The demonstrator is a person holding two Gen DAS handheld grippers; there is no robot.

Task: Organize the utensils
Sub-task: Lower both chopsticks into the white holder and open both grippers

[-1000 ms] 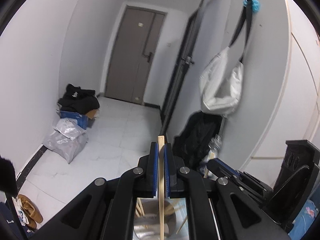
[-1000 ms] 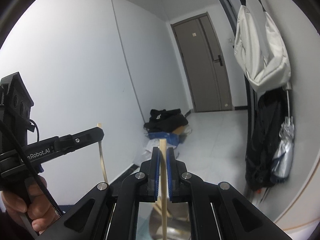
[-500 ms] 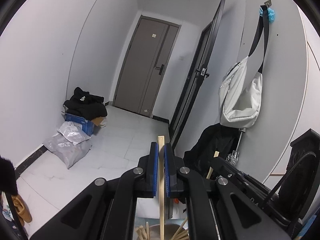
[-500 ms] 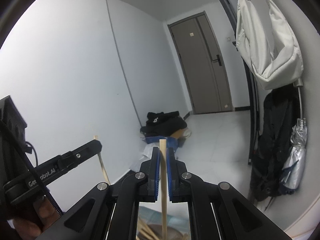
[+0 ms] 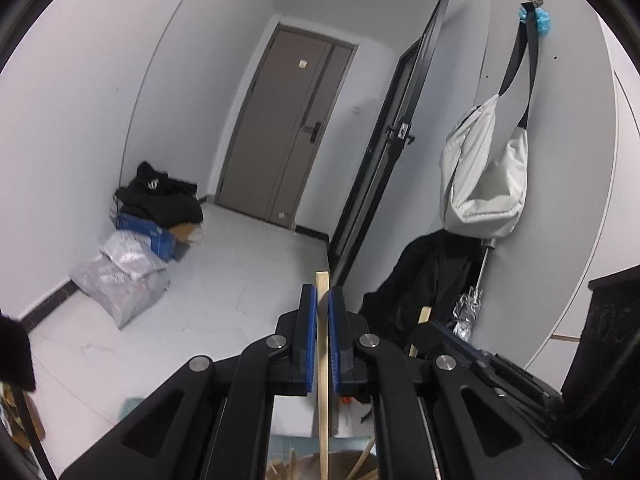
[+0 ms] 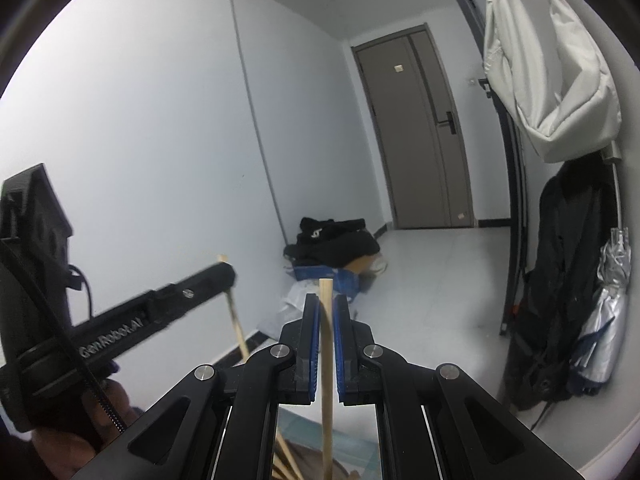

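Wood-pale left chopstick (image 5: 322, 364) pinched upright between the blue pads of the left gripper (image 5: 322, 320), tip poking just above the fingertips, lower end reaching down toward a brownish holder (image 5: 348, 460) at the near edge. Grip as tight as half a second back. Newly in sight just to the right: the right gripper (image 5: 424, 336), its own stick tip clear of the dark coat on the far wall, where a second ago hardly showed. Loose sticks (image 5: 280, 470) already lying by the holder's left side.

From the right wrist: right gripper (image 6: 326, 308) pressed onto the right chopstick (image 6: 326, 360), held vertical, lower end dropping out of frame over more loose sticks (image 6: 286, 462). At left, left gripper (image 6: 228, 276) blurred with motion and drawn nearer than a second ago, left chopstick (image 6: 236, 320) slanting beneath it. Cannot tell from here how tightly gripped.

Likely meaning: both sticks brought together above the holder, ready for lowering in; neither yet let go.
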